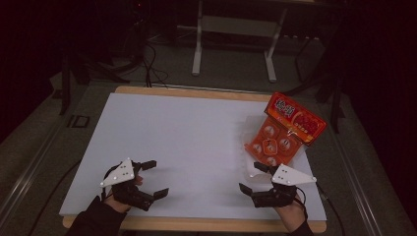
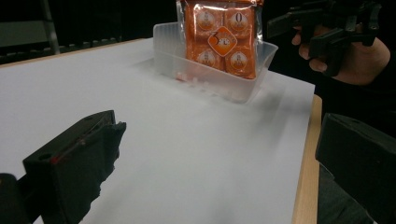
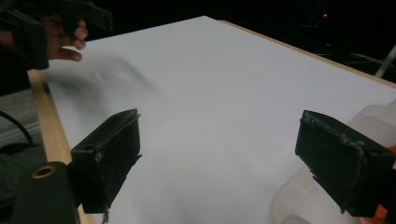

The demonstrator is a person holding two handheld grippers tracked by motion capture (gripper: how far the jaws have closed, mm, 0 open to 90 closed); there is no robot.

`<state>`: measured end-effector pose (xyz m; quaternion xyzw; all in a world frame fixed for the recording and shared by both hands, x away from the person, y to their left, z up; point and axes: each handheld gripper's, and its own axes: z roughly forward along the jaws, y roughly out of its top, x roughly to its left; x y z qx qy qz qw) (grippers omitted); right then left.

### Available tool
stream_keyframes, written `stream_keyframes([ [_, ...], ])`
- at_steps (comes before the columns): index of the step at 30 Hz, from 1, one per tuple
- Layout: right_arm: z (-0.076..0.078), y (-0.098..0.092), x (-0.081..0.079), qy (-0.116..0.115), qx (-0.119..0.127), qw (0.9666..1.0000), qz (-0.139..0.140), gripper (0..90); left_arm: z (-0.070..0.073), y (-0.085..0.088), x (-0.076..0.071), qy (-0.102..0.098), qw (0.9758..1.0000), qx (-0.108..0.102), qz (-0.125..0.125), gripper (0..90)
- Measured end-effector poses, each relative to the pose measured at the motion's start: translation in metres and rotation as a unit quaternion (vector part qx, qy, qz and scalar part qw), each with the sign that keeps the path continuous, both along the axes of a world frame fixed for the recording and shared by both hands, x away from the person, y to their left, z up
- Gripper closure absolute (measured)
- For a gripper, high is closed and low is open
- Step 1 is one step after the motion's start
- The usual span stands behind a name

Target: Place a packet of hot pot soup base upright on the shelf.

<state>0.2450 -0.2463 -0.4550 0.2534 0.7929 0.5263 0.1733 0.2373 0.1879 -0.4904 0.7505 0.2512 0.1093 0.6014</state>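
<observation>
The left gripper (image 1: 150,179) hovers over the near-left of the white bench (image 1: 196,142), jaws spread wide and holding nothing, with bare sheet all around it. The right gripper (image 1: 252,178) — also wide and empty — sits at the near-right, just short of the clear plastic tray (image 1: 252,129). An orange snack pack (image 1: 285,130) leans in that tray, its long axis running away toward the far-right edge. The right gripper is much the nearer — the bench edge lies close beyond the tray.
</observation>
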Motion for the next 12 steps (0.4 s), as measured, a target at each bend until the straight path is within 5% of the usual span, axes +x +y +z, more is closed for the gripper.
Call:
stream_keyframes([
  [12, -0.0014, -0.0056, -0.0005, -0.024, -0.007, 0.9996, -0.008, 13.8, -0.0031, -0.0017, 0.0001, 0.005, 1.0000, 0.001, -0.004, 0.0],
])
